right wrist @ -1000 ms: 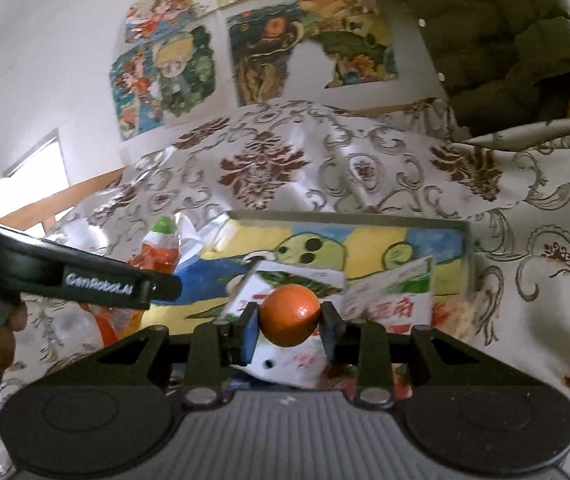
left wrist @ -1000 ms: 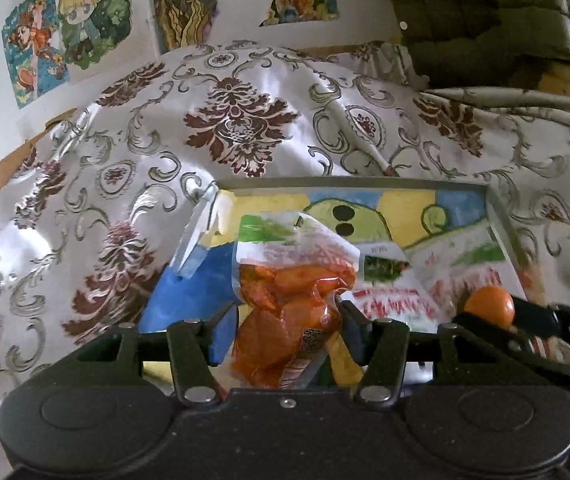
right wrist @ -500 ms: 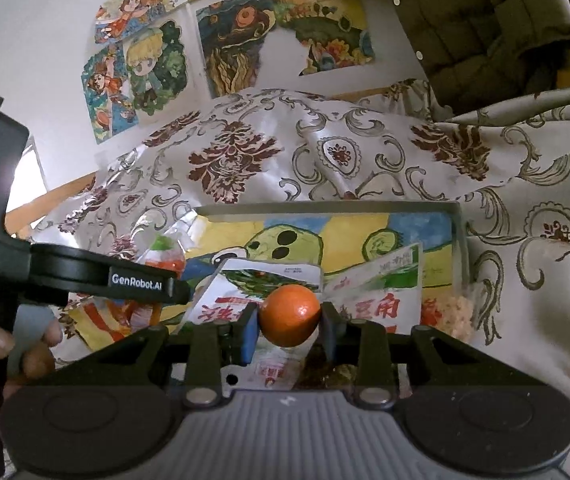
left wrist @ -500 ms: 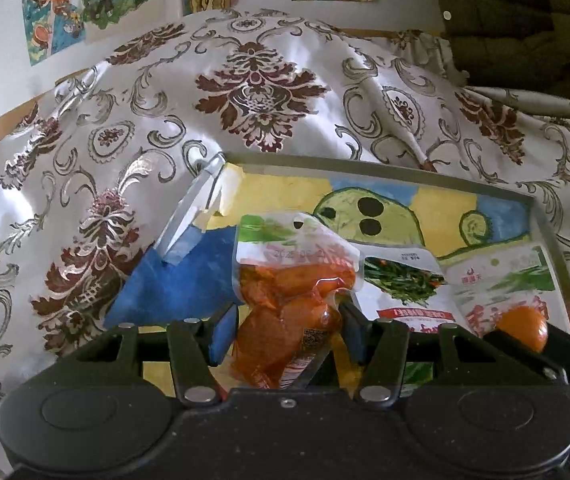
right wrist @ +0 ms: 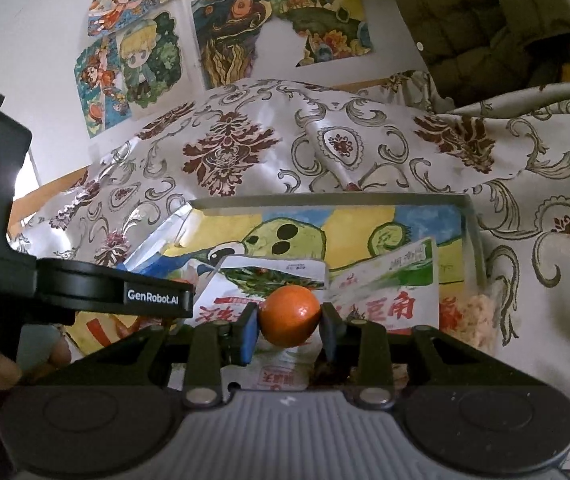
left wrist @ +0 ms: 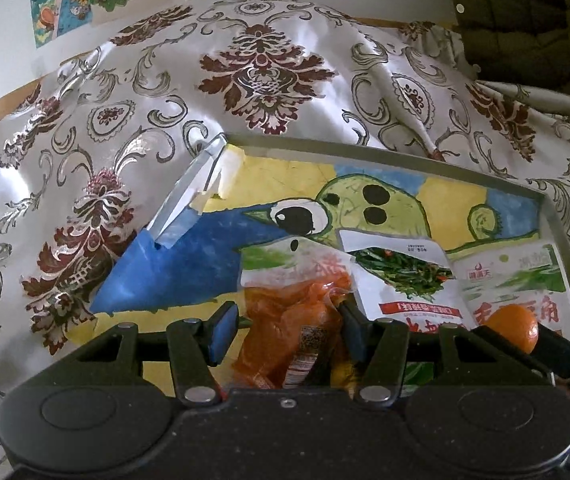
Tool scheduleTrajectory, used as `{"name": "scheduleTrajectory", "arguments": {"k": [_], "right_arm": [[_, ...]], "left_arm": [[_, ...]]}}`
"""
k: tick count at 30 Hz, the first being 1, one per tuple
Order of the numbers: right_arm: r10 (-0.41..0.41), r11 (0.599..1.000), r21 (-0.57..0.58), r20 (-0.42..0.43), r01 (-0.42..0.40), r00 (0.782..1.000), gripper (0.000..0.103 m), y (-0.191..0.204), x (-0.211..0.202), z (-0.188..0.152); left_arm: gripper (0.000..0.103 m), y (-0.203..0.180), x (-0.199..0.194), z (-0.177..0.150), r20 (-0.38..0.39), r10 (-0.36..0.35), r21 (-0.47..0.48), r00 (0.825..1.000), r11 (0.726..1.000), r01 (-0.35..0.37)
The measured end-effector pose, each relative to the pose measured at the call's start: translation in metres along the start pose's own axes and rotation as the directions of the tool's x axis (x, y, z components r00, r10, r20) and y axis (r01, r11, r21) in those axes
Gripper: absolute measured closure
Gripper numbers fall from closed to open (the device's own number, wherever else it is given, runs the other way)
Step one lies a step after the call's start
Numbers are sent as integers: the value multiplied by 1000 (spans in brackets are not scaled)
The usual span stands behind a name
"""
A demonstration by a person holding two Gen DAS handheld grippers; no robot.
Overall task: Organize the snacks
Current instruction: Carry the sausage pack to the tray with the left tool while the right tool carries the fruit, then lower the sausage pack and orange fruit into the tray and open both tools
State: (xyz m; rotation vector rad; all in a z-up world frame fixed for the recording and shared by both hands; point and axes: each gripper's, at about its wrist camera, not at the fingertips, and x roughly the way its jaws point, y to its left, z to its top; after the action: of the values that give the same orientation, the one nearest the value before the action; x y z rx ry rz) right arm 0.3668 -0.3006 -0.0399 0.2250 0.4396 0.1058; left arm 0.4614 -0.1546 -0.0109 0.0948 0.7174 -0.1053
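The right gripper (right wrist: 289,322) is clamped on a small round orange fruit (right wrist: 289,315), both blue pads pressed to its sides, just above the flat printed snack packets (right wrist: 381,300) lying in the shallow clear-walled tray (right wrist: 325,200) ahead of it. The fruit looks firm but smooth-skinned and likely to roll, so a grip across its widest part suits it. To that claw's left, the left gripper (left wrist: 285,328) holds a crinkly clear pouch of orange snacks (left wrist: 289,308) between its 2 fingers; the pouch is probably light, soft and slippery (best pinched across its filled middle). Beyond both lies the tray's painted paper lining, then a glossy, rumpled damask cloth (left wrist: 261,68).
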Motion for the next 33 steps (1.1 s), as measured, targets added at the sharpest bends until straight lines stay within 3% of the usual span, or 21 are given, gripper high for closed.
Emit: {"name": "scheduleTrajectory", "arguments": {"k": [3, 9, 23, 29, 33], "right_arm": [[-4, 1000, -5, -8, 4, 1000, 65, 0, 1, 0], [-11, 1000, -12, 1, 11, 1000, 49, -1, -2, 1], [-33, 999, -38, 13, 33, 999, 32, 2, -9, 7], [-38, 999, -37, 36, 39, 999, 17, 6, -23, 14], [-39, 999, -10, 47, 39, 998, 6, 7, -39, 19]], "left_arm": [[43, 1, 1, 0, -7, 0, -19, 1000, 1000, 0], [38, 8, -2, -2, -14, -9, -60, 1000, 998, 8], [20, 24, -25, -4, 17, -16, -92, 1000, 996, 18], [6, 44, -52, -5, 59, -5, -150, 998, 989, 14], [2, 54, -74, -8, 89, 8, -191, 996, 982, 10]]}}
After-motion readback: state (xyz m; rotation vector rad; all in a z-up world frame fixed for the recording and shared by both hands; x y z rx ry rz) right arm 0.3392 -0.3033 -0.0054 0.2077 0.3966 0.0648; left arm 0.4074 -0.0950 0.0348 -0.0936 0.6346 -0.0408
